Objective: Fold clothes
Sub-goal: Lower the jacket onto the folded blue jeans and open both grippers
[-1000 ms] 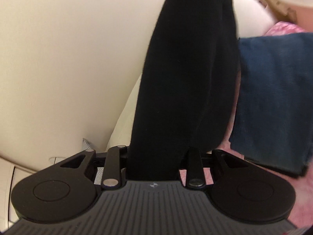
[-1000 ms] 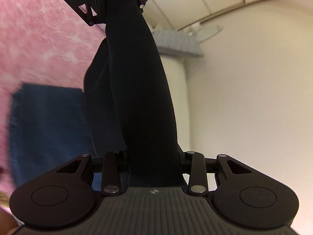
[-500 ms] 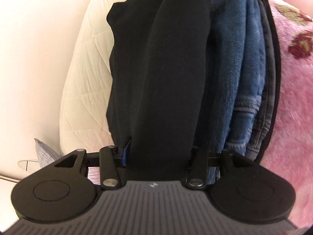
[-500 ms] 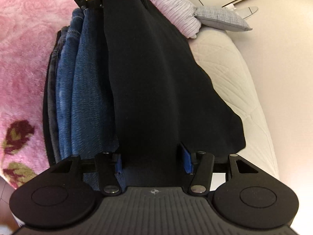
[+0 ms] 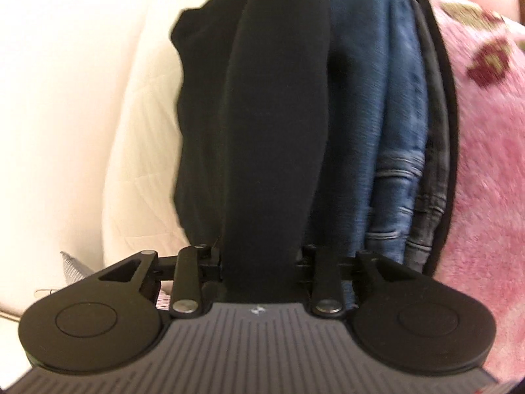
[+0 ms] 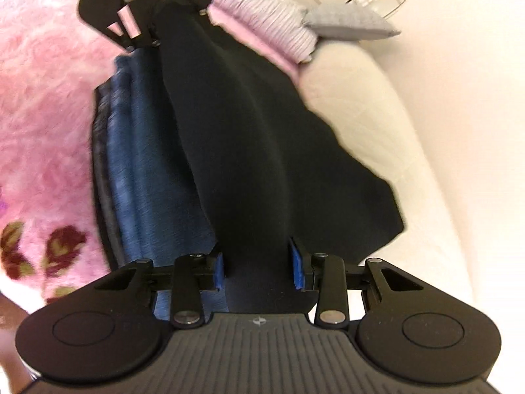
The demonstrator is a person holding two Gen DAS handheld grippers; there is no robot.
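Both grippers, left gripper [image 5: 261,262] and right gripper [image 6: 259,271], clamped on black garment [image 6: 249,164]; bare white mattress [image 6: 377,124] alongside.

Wrist views face each other along black garment [image 5: 275,131], close.

1. The right gripper [image 6: 259,267] has a black garment [image 6: 262,151] between its blue pads [image 6: 297,269]; its jaws have just been closing.
2. The garment stretches to the left gripper [image 6: 154,37] at the top.
3. It lies over folded jeans [image 6: 144,170] stacked on a pink blanket [image 6: 42,131].
4. A white quilt [image 6: 377,124] lies to the right, with a striped cloth [image 6: 272,23] and a grey pillow [image 6: 351,24] beyond.
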